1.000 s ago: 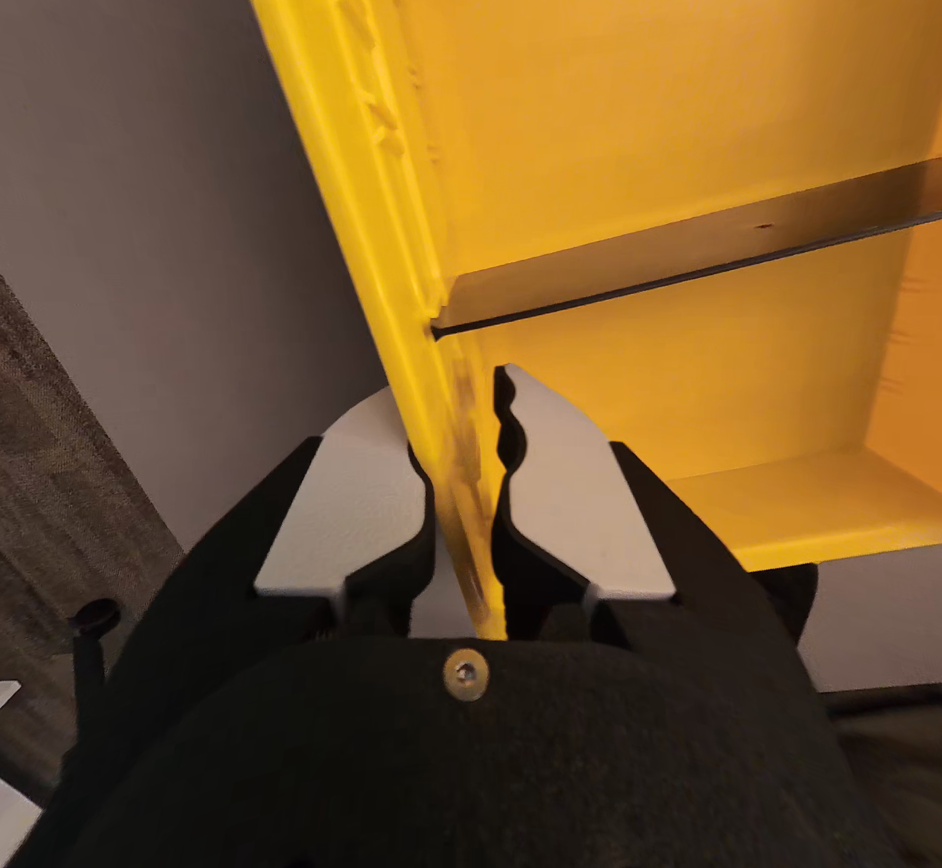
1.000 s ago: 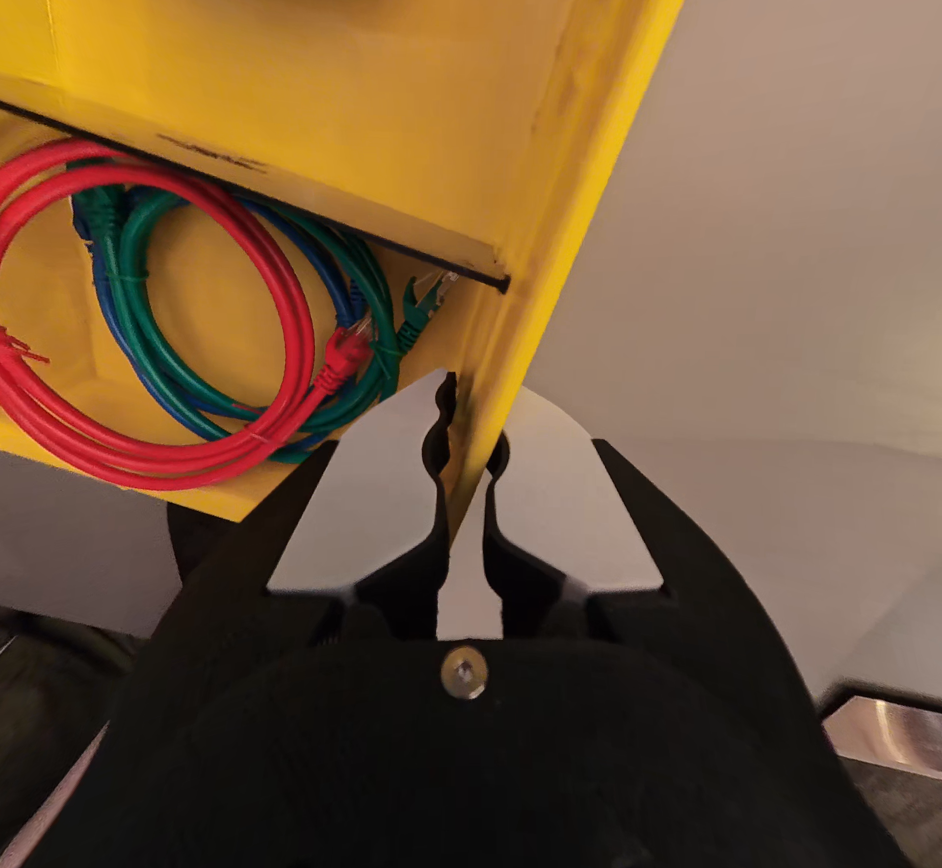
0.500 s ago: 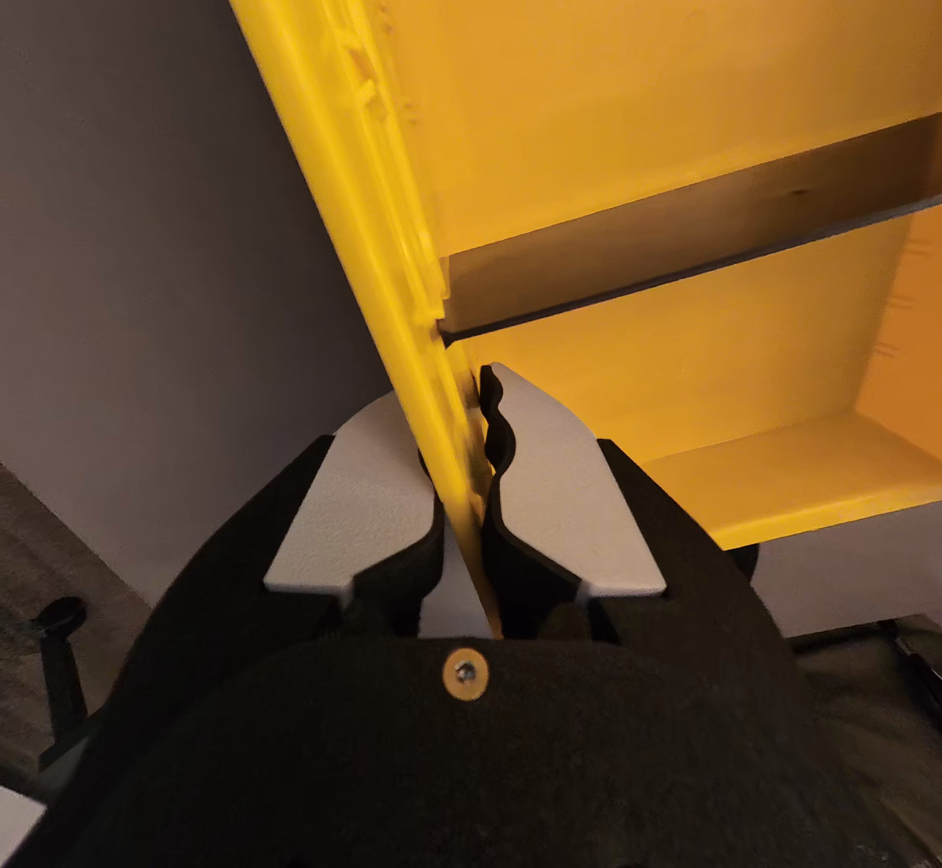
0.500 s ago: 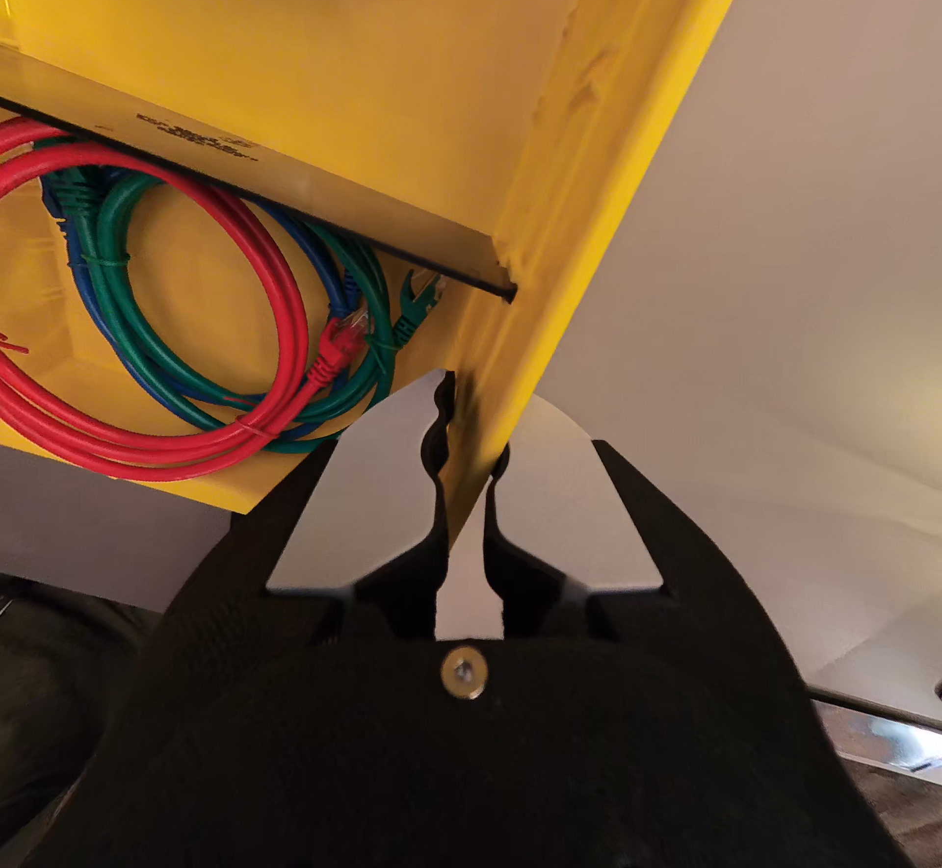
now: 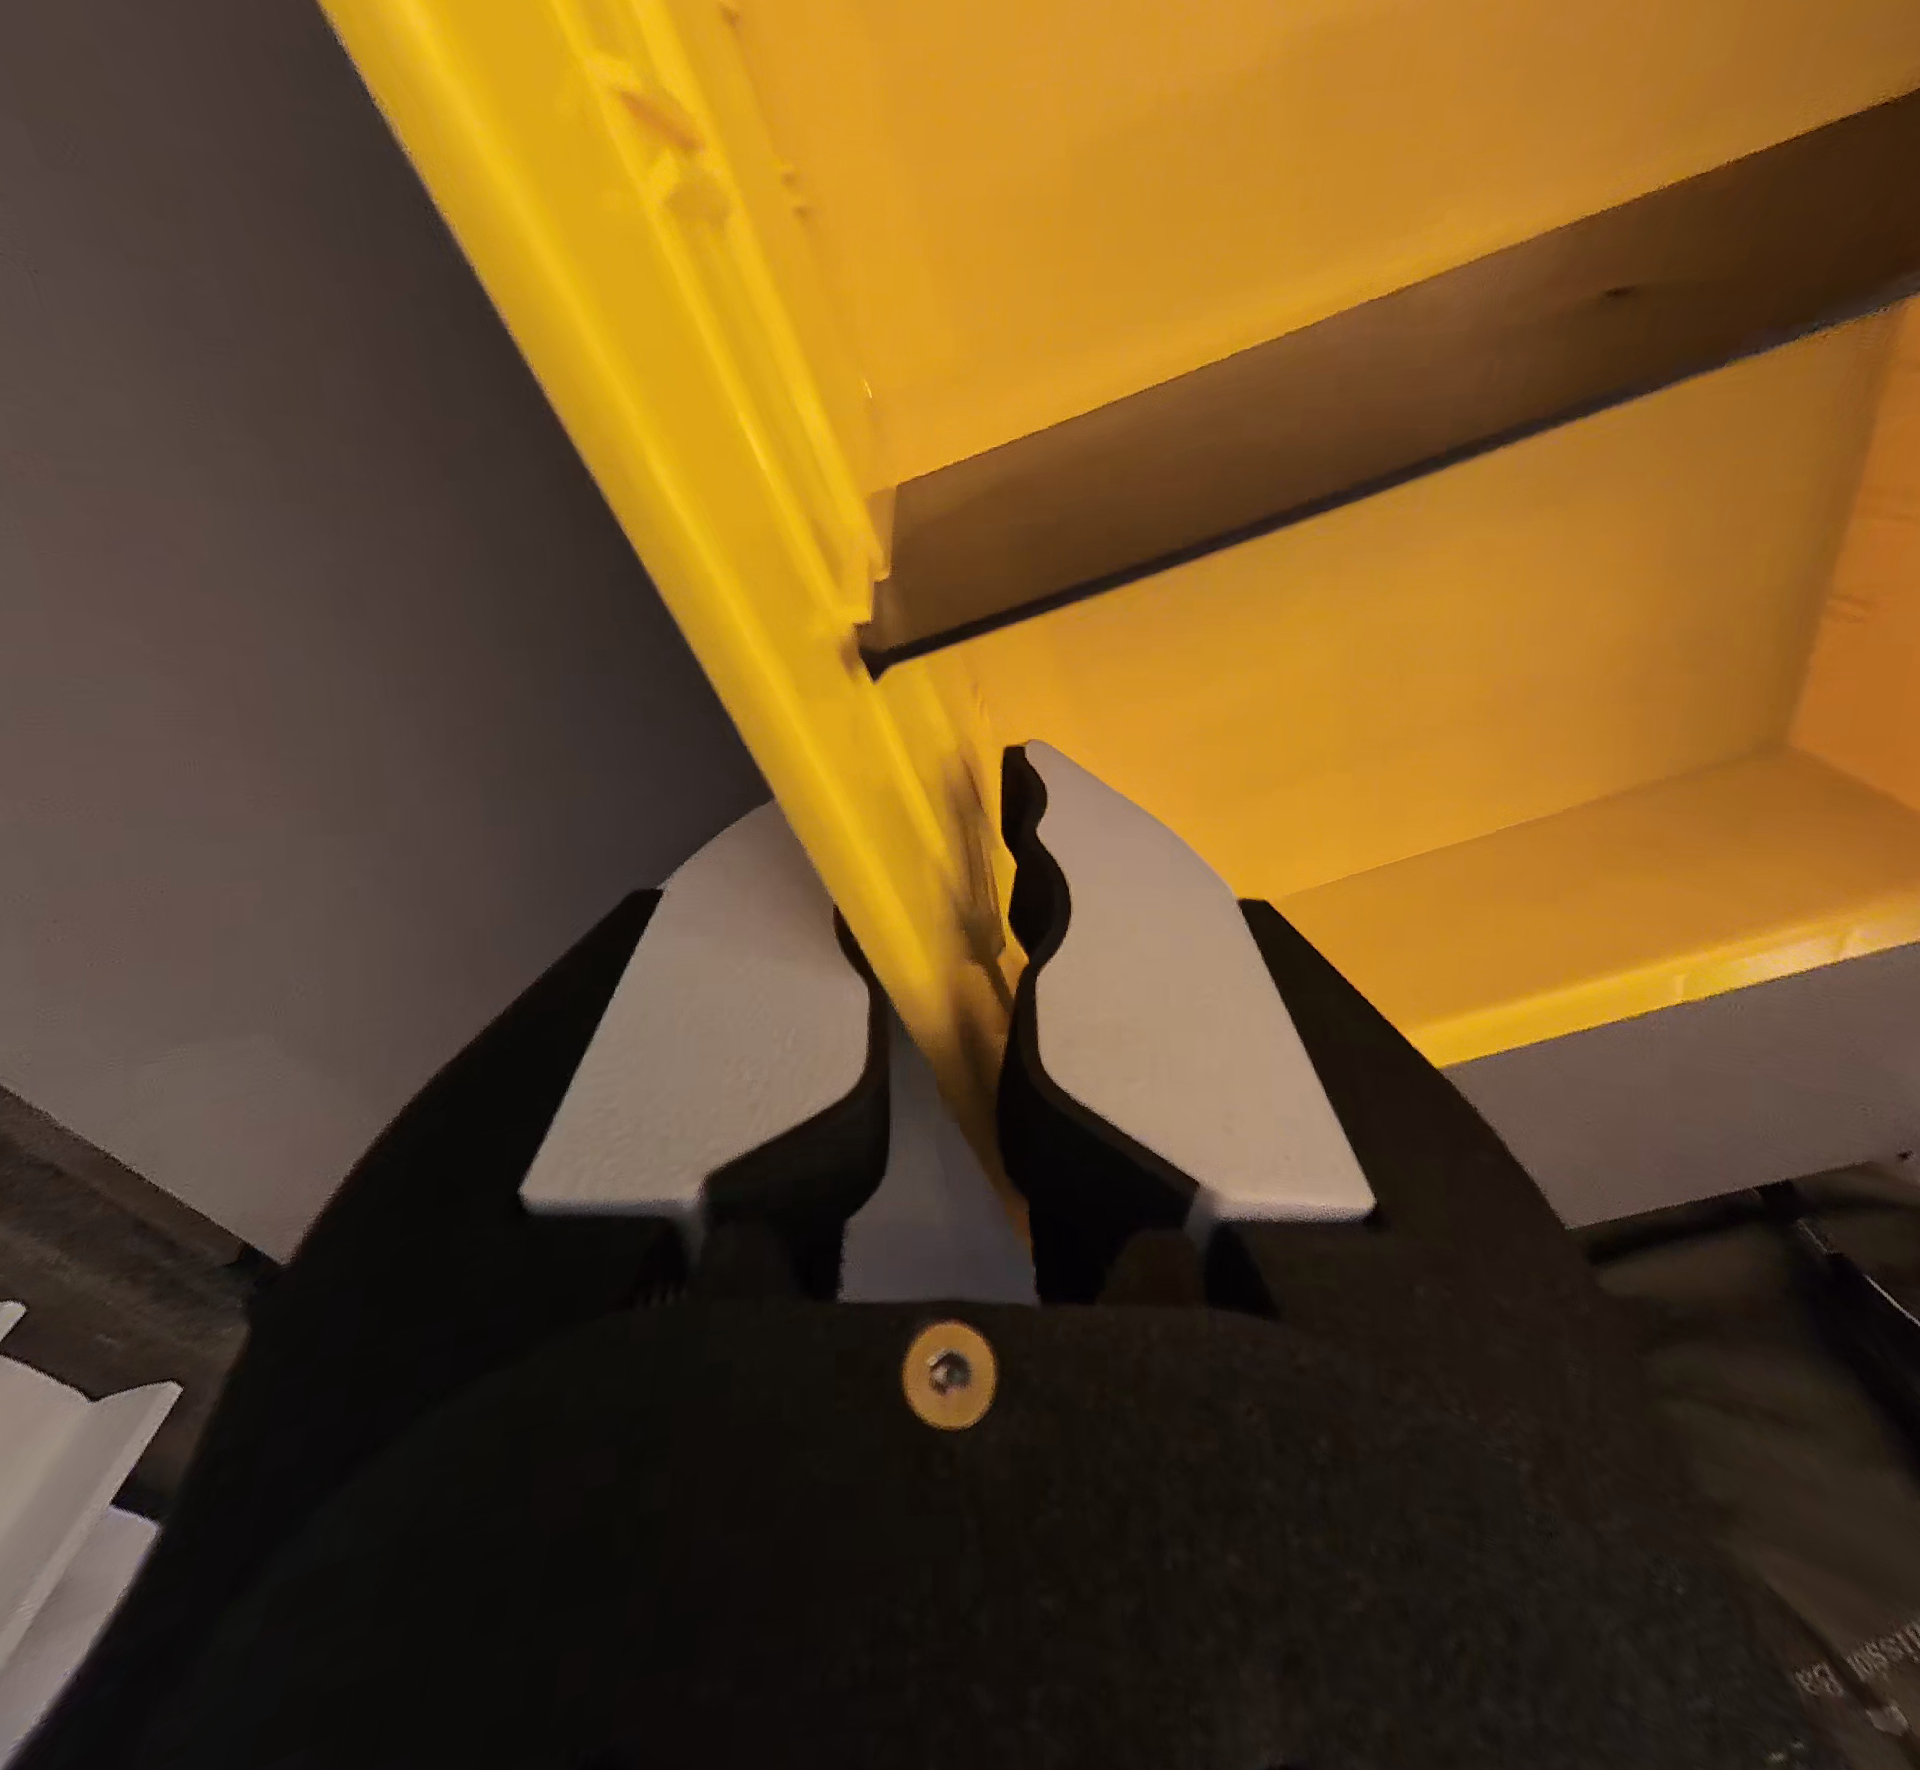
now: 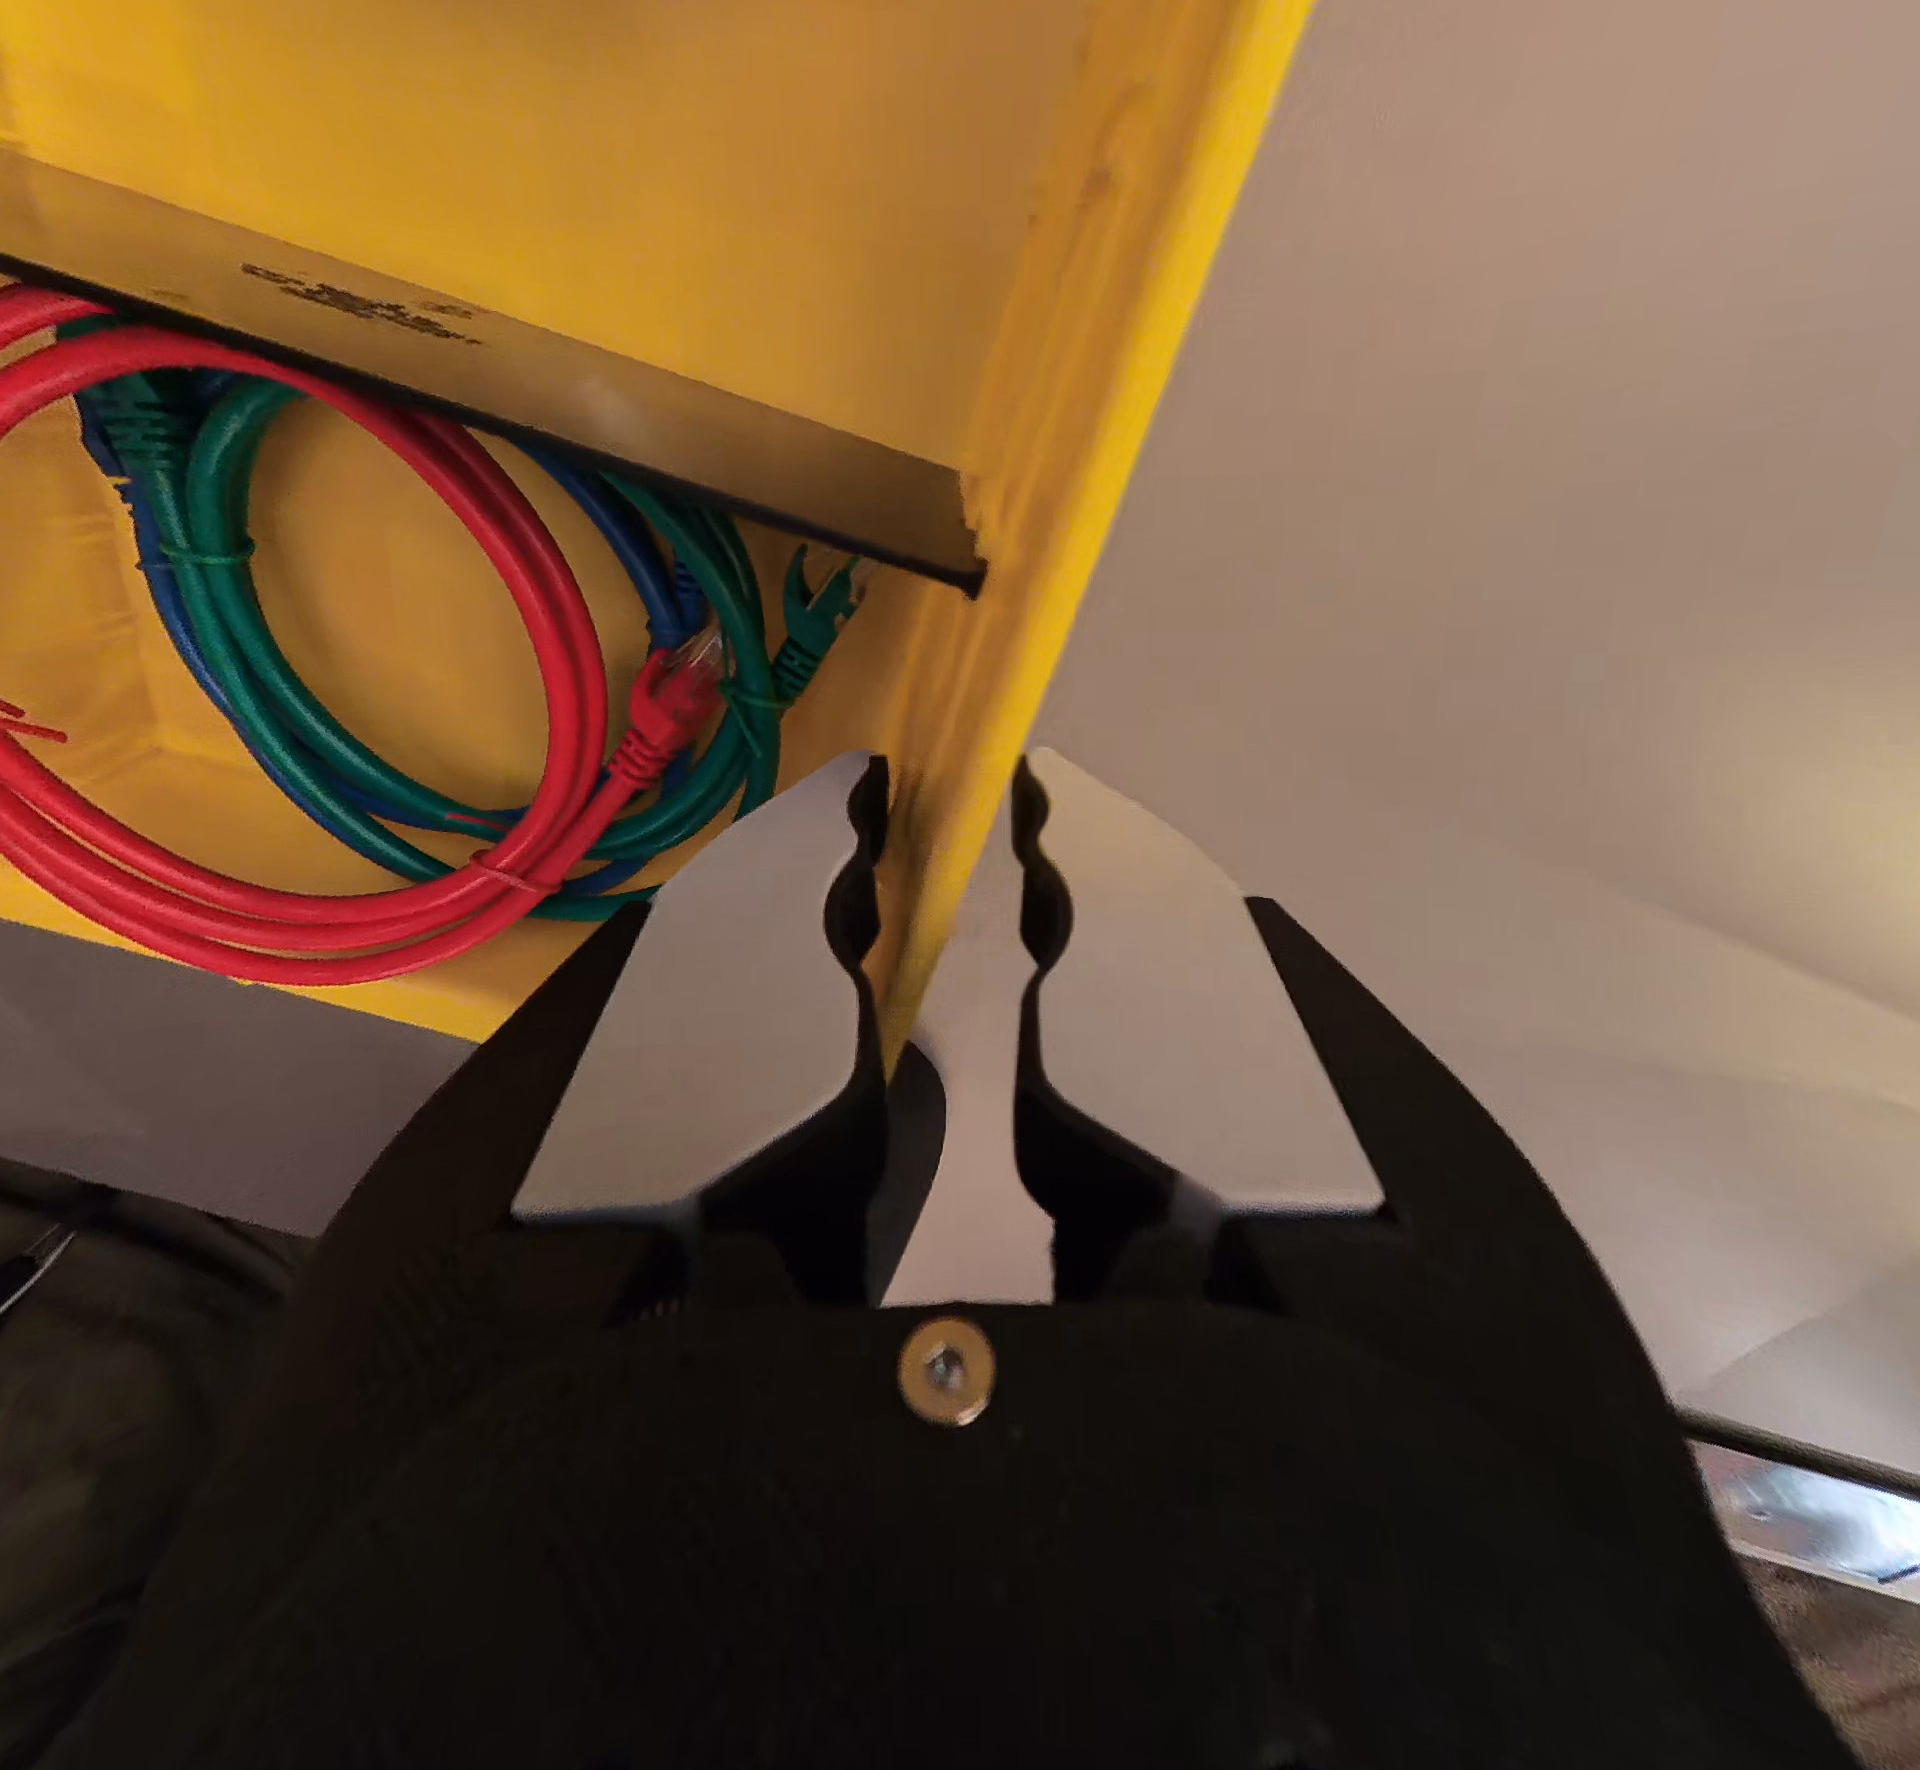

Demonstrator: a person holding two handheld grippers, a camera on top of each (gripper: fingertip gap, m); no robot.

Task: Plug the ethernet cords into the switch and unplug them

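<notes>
Both grippers straddle a yellow box (image 6: 727, 110): left gripper (image 5: 935, 847) pinching its left wall, right gripper (image 6: 951, 827) loosely open around the right, so the box could tip, spilling the coiled cords (image 6: 416, 785); no switch in view

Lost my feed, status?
Left gripper straddles yellow bin wall, right gripper the opposite wall. Red, green, blue cords coiled inside. Switch unseen.
</notes>
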